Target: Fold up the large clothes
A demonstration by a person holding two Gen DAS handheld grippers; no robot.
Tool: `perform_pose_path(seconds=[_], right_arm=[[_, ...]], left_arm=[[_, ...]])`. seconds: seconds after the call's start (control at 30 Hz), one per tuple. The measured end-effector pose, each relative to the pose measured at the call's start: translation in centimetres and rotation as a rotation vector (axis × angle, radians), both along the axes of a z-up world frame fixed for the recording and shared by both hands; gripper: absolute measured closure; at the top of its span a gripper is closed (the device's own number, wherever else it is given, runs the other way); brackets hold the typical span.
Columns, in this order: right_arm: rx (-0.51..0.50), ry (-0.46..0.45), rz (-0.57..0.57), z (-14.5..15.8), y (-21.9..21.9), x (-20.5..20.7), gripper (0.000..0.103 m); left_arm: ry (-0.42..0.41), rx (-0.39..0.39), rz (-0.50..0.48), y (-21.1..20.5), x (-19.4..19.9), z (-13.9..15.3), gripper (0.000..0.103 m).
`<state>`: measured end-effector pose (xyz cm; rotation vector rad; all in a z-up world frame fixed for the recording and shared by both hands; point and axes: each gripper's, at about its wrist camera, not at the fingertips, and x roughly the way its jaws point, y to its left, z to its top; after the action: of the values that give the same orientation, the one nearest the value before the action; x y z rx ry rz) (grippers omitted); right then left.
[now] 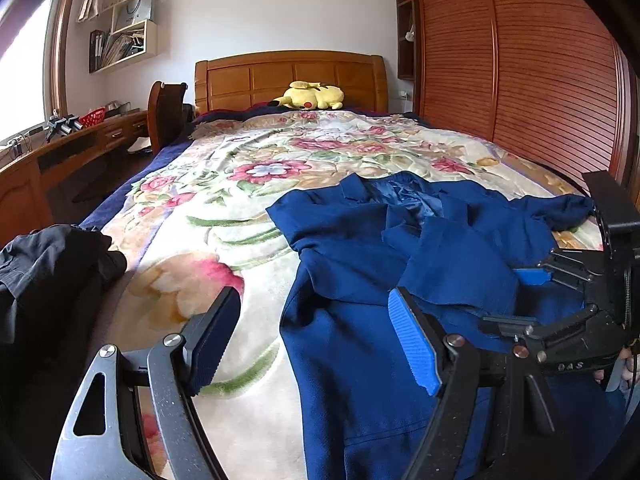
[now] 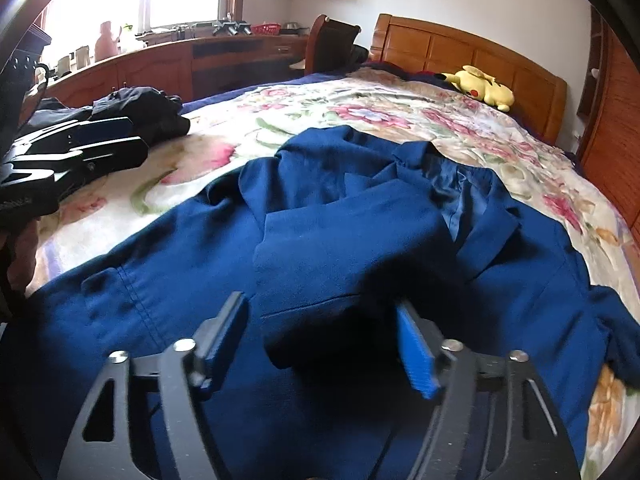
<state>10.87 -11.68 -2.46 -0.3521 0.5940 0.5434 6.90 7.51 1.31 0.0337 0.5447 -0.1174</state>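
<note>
A large dark blue coat (image 1: 348, 240) (image 2: 340, 232) lies rumpled on the floral blanket (image 1: 224, 216), collar toward the headboard, with a sleeve folded across its front. My left gripper (image 1: 316, 336) stands open at the coat's left edge, one finger over the blanket and the other over blue cloth, nothing pinched. My right gripper (image 2: 320, 340) hovers low over the coat's lower middle. A fold of the sleeve lies between its fingers, but the pads do not press on it. Each gripper also shows in the other's view: the right gripper (image 1: 500, 300) and the left gripper (image 2: 136, 138).
A black garment (image 1: 48, 264) (image 2: 140, 108) is bunched at the bed's left edge. A yellow plush toy (image 1: 312, 96) (image 2: 480, 88) rests by the wooden headboard (image 1: 292, 76). A slatted wardrobe (image 1: 520, 72) lines the right side; a desk (image 2: 160, 64) and chair (image 1: 166, 112) stand left.
</note>
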Motion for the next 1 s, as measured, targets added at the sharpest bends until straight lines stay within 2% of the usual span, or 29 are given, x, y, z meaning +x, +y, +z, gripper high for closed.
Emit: perform_pose_path(seconds=[0.07, 0.13, 0.23, 0.37, 0.5, 0.63, 0.8, 1.0], right_arm=[[-0.025, -0.011, -0.026, -0.1, 0.1, 0.1, 0.070], [-0.033, -0.012, -0.043, -0.3, 0.1, 0.4, 0.081], [-0.001, -0.047, -0.057, 0.5, -0.4, 0.1, 0.090], [0.083, -0.115, -0.120, 2.6, -3.1, -0.7, 0.092], [0.174, -0.146, -0.201, 4.1, -6.8, -1.0, 0.093], [0.194, -0.161, -0.284, 4.2, -9.8, -1.3, 0.093], [0.186, -0.076, -0.425, 2.8, -13.1, -0.7, 0.093], [0.202, -0.020, -0.452, 1.7, -14.2, -1.3, 0.091]], left_arm=[[0.002, 0.004, -0.002, -0.2, 0.0, -0.1, 0.026], [0.004, 0.006, -0.005, -0.6, 0.1, -0.2, 0.026], [0.007, -0.004, -0.012, -1.1, 0.0, -0.2, 0.026], [0.005, -0.014, -0.039, -2.1, -0.3, -0.1, 0.026], [0.008, -0.016, -0.068, -3.0, -0.4, -0.1, 0.026], [0.014, -0.023, -0.091, -3.8, -0.6, -0.2, 0.026], [0.012, -0.028, -0.094, -4.4, -0.6, -0.1, 0.026], [0.011, -0.025, -0.104, -4.9, -0.8, -0.2, 0.026]])
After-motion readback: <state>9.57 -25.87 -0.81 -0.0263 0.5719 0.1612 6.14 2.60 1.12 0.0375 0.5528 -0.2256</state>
